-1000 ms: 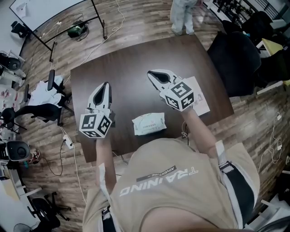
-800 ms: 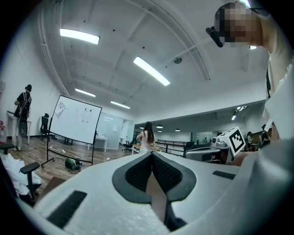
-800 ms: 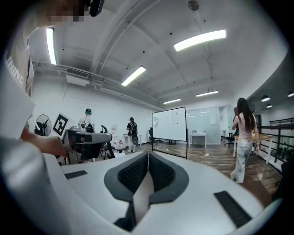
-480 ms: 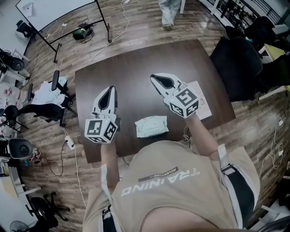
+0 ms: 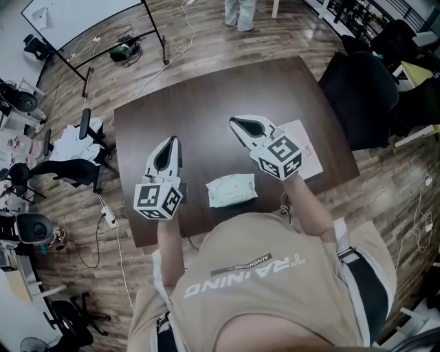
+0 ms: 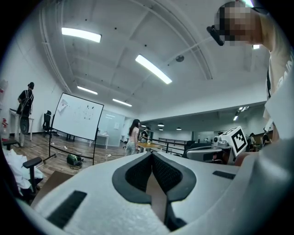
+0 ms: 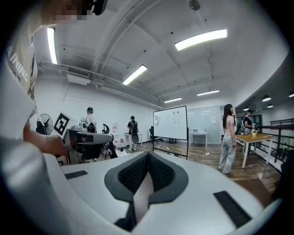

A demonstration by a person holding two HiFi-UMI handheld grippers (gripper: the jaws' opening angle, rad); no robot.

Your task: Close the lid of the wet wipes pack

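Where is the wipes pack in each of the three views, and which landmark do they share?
Head view: wipes pack lies on the table, just below the centre.
Left gripper view: not in it.
Right gripper view: not in it.
Shared landmark: the whiteboard, top left in the head view, left in the left gripper view, right of centre in the right gripper view.

Head view steeply down on table (image 5: 206, 96); 2 gripper views face upward — probably sharing whiteboard (image 7: 173, 123).
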